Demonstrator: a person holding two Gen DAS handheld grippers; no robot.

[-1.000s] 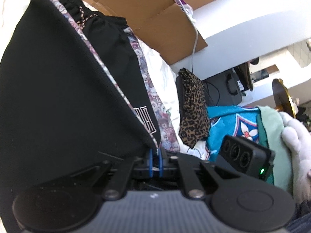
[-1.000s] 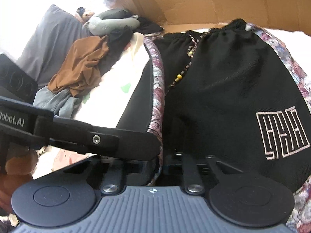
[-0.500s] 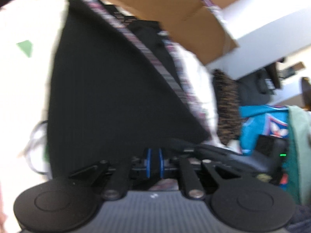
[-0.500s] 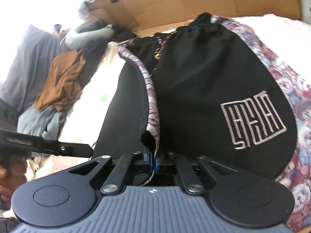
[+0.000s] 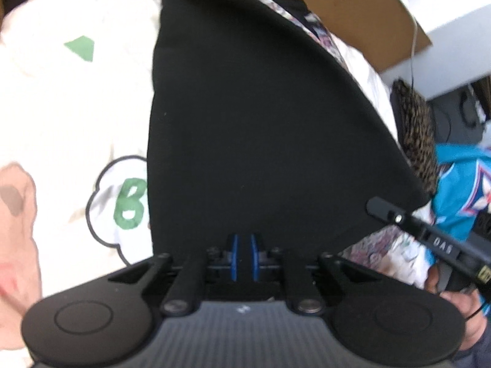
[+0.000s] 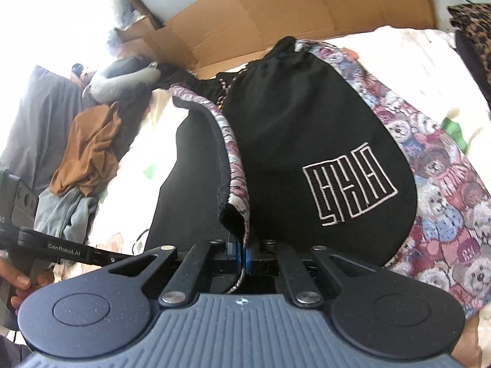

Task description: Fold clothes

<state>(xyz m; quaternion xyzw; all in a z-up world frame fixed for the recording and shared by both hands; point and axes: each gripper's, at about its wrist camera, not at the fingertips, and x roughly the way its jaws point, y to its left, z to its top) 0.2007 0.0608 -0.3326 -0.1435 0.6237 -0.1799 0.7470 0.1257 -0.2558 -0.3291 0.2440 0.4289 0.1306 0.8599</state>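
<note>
Black shorts [image 6: 307, 135] with teddy-bear patterned side panels and a white logo lie on a white printed bedsheet [image 6: 408, 61]. My right gripper [image 6: 242, 254] is shut on the hem corner of the left leg, which is lifted and folded over. My left gripper [image 5: 244, 254] is shut on the black fabric of the shorts [image 5: 260, 116], which stretch taut away from it. The right gripper's finger [image 5: 414, 230] shows at the right of the left wrist view. The left gripper's finger [image 6: 67, 251] shows at the left of the right wrist view.
Cardboard [image 6: 276, 15] stands behind the bed. A brown garment [image 6: 89, 150], grey clothes [image 6: 64, 211] and a grey pillow lie at the left. A leopard-print item [image 5: 414, 132] and a turquoise garment [image 5: 460, 190] lie at the right.
Both grippers have swung the held leg leftward across the bed. The left wrist view now faces more of the white sheet with the green print.
</note>
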